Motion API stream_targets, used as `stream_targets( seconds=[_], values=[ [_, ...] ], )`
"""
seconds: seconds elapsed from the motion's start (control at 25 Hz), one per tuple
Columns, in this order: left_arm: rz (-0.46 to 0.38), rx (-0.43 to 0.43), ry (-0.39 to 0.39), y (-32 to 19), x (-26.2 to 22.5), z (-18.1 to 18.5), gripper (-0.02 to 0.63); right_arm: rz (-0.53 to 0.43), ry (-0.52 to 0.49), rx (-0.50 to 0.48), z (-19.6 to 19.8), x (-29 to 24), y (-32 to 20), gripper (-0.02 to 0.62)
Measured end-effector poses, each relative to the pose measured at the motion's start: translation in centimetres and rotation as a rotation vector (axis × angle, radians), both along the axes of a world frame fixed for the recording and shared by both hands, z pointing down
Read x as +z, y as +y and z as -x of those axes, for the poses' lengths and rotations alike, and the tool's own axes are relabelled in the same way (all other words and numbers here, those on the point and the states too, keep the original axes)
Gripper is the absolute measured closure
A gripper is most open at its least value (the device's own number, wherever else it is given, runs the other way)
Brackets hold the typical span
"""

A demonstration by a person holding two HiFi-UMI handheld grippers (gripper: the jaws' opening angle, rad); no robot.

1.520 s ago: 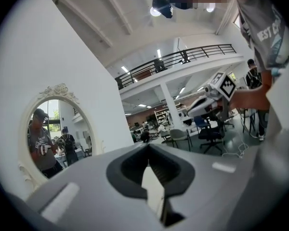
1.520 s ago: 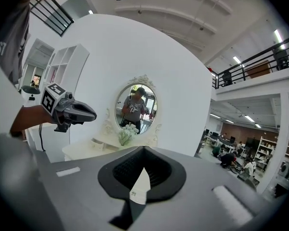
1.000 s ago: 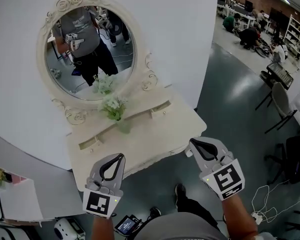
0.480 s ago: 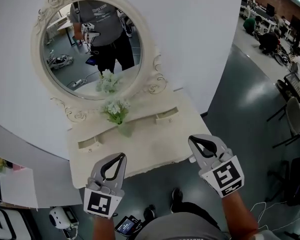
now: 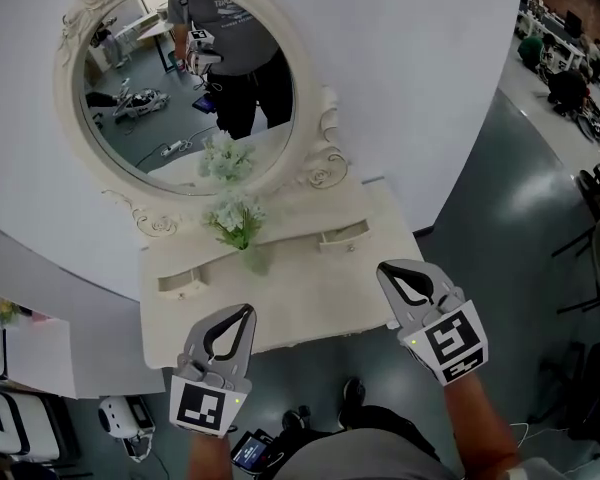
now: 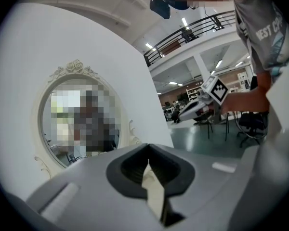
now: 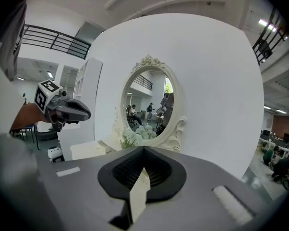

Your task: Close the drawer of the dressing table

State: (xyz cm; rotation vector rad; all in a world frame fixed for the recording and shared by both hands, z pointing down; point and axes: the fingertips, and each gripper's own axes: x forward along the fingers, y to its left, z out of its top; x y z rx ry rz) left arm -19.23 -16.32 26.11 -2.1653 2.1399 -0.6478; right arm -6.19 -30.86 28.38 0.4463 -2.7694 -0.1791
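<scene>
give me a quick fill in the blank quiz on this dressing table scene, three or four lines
1. The left claw and the right claw both have their jaws ____, with nothing between them.
2. The flowers stand in front of the oval ____.
3. On the dressing table, the flowers stand between two small ____.
4. Both claws hover by the table's front edge, touching ____ of them.
Missing words: shut; mirror; drawers; neither.

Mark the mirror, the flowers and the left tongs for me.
mirror (image 5: 175, 83), head view, on the glass.
flowers (image 5: 236, 218), head view, on the green-white bunch.
left tongs (image 5: 245, 313), head view, at the closed tips.
</scene>
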Motion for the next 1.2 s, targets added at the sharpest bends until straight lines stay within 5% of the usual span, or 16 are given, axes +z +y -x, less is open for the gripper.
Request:
stream_targets(
  seconds=[1.2],
  values=[
    [0.087, 0.058, 0.060, -7.0, 9.9, 4.1, 0.603, 0.103, 0.106, 0.050, 5.8, 13.4, -7.5, 0.592]
  ],
)
